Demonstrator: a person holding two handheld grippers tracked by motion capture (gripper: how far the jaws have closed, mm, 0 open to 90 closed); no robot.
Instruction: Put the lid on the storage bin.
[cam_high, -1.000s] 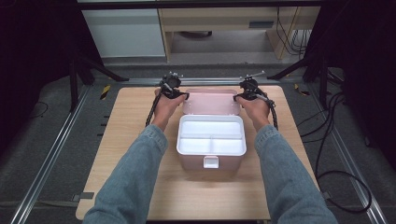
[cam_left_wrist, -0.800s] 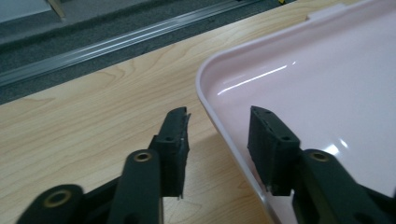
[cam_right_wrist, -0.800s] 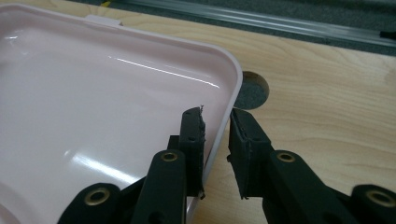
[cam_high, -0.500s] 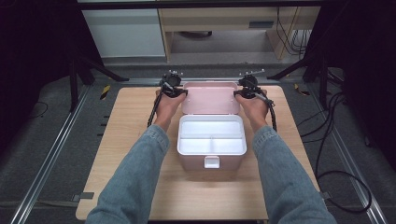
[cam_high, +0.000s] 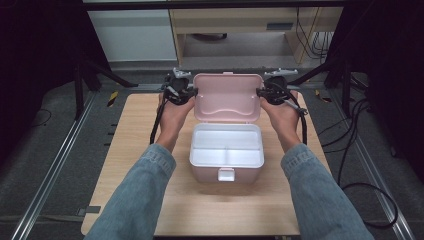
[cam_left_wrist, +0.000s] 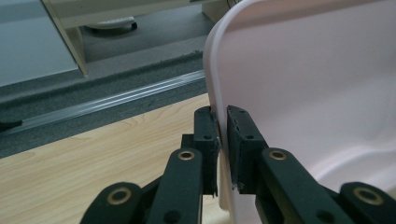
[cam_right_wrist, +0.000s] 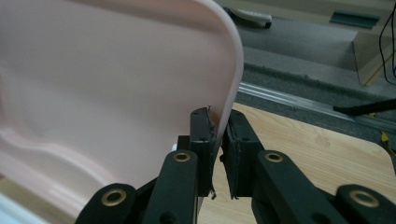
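Note:
A pink box (cam_high: 205, 172) with a white two-part tray (cam_high: 226, 150) inside stands open mid-table. Its pink lid (cam_high: 227, 97) is raised behind it, tilted up so that its inner face shows. My left gripper (cam_high: 193, 92) is shut on the lid's left edge. The left gripper view has that rim (cam_left_wrist: 219, 84) pinched between both pads, at the gripper (cam_left_wrist: 223, 114). My right gripper (cam_high: 260, 91) grips the lid's right edge. Its jaws have just been closing, and in the right gripper view the lid rim (cam_right_wrist: 233, 84) sits between the pads of the gripper (cam_right_wrist: 218, 116).
The box sits on a wooden table (cam_high: 150, 150) with bare wood on both sides and in front. A white latch tab (cam_high: 226, 174) hangs on the box's front wall. Dark floor rails (cam_high: 50, 170) and cables (cam_high: 360, 150) flank the table.
The lid has swung up from lying flat behind the box to a raised, tilted stand. Both hands have risen with its side edges in the jaws.

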